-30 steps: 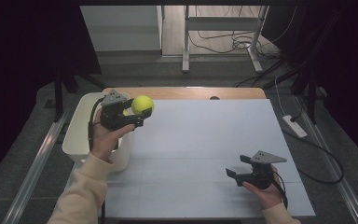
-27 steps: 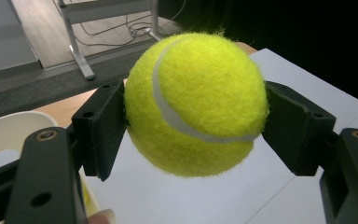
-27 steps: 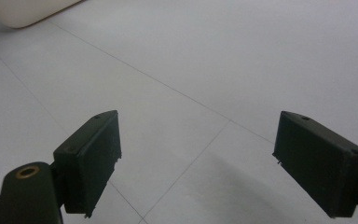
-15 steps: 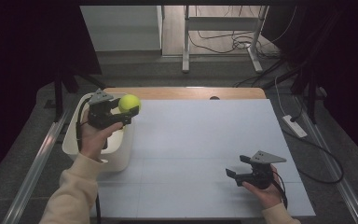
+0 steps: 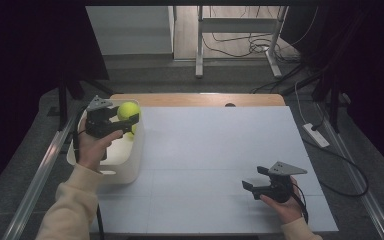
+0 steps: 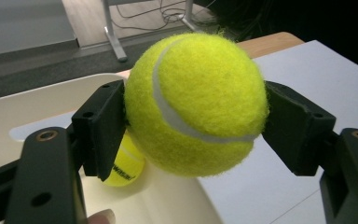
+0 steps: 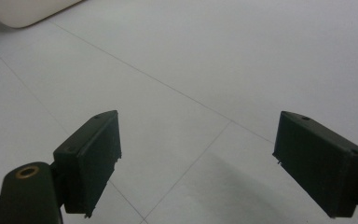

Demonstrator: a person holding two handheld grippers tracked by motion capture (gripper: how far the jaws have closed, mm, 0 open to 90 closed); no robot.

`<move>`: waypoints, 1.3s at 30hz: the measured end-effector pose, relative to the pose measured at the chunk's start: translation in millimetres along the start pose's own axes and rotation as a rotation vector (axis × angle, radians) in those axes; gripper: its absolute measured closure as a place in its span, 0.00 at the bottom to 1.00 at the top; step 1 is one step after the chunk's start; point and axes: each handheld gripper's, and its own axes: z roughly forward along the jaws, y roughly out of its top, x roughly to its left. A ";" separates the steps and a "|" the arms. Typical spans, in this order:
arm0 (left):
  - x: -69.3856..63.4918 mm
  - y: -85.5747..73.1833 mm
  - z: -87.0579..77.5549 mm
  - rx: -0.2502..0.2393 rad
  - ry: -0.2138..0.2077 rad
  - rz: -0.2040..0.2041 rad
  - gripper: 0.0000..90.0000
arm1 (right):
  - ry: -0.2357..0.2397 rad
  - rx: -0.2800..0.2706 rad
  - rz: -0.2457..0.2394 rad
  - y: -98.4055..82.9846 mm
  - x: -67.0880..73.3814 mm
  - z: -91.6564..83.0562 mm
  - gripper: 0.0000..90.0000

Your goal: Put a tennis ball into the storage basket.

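Note:
A yellow tennis ball (image 5: 127, 110) (image 6: 196, 102) is clamped between the jaws of my left gripper (image 5: 128, 119) (image 6: 191, 126), which is shut on it above the right rim of a white bin (image 5: 130, 162) (image 6: 23, 112). A second yellow ball (image 6: 123, 165) (image 5: 132, 130) lies inside the bin, just below the held one. My right gripper (image 5: 252, 181) (image 7: 198, 163) stands open over the bare white table (image 5: 220, 150) at the front right, with nothing between its jaws.
The bin stands at the table's left edge, and its corner (image 7: 25, 11) appears far off in the right gripper view. A strip of wooden tabletop (image 5: 195, 99) runs along the back. Cables and metal legs (image 5: 240, 45) lie on the floor beyond.
My left gripper has carried the ball further left and slightly down, from over the table's left part to above the bin. The right gripper has stayed put.

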 end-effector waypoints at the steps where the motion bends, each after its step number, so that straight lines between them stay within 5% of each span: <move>1: 1.3 -0.4 -0.2 0.002 0.004 -0.003 0.30 | 0.001 0.000 0.000 0.0 0.0 0.1 0.16; 21: 29.6 -8.2 -6.4 0.085 0.083 -0.025 0.30 | 0.000 0.000 0.001 0.6 0.1 0.5 0.16; 39: 35.9 -9.7 2.5 0.208 0.122 0.004 0.30 | 0.002 0.003 0.000 0.4 0.1 1.3 0.16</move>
